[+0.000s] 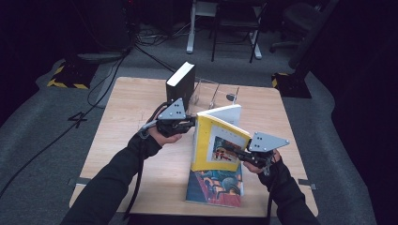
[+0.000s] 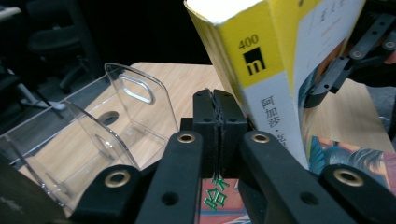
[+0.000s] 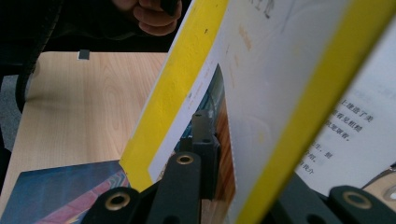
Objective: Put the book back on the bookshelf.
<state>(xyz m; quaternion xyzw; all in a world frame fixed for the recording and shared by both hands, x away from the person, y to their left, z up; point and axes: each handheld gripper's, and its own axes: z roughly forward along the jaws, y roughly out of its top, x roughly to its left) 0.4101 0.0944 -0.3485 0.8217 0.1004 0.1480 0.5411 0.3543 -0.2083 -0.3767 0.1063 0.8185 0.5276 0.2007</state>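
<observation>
A yellow paperback stands upright and half open near the middle of the wooden table. My right gripper is shut on its front cover, which runs between the jaws in the right gripper view. My left gripper is shut with nothing between its pads. It sits just beside the book's yellow spine, and I cannot tell whether it touches it. Under the yellow book a colourful picture book lies flat.
A thick black book stands upright at the table's back edge. Beside it is a clear acrylic book stand, seen close by on the left in the left gripper view. Chairs and cables fill the dark floor beyond.
</observation>
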